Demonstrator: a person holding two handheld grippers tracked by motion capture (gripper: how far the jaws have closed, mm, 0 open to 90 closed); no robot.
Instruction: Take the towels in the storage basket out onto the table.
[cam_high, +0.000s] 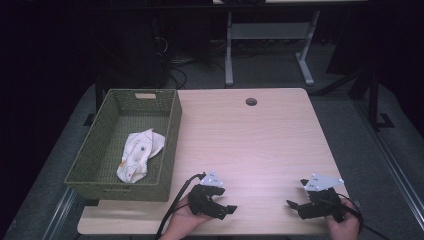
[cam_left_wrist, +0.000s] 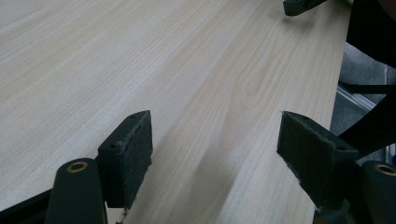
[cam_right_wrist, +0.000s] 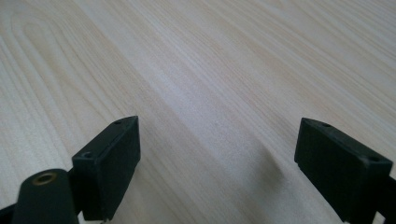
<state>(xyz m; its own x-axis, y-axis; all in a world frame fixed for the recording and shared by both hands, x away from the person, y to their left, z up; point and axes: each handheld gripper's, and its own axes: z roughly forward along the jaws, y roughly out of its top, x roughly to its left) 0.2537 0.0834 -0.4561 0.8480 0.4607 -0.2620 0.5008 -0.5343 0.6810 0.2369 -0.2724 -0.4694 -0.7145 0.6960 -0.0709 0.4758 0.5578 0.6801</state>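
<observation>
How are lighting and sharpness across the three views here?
High view: dim room, dark surroundings, a soft glare patch on the light wooden table, the white cloth in the green woven basket legible but soft. Left gripper view: open left gripper sharp, casting a faint shadow on the wood. Right gripper view: open right gripper sharp, the grain blurring farther off.

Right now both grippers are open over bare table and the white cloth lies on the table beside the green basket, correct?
Not quite. The white cloth lies inside the green basket, not beside it, as the high view shows. The rest holds: the left gripper and right gripper are open over bare table.
</observation>
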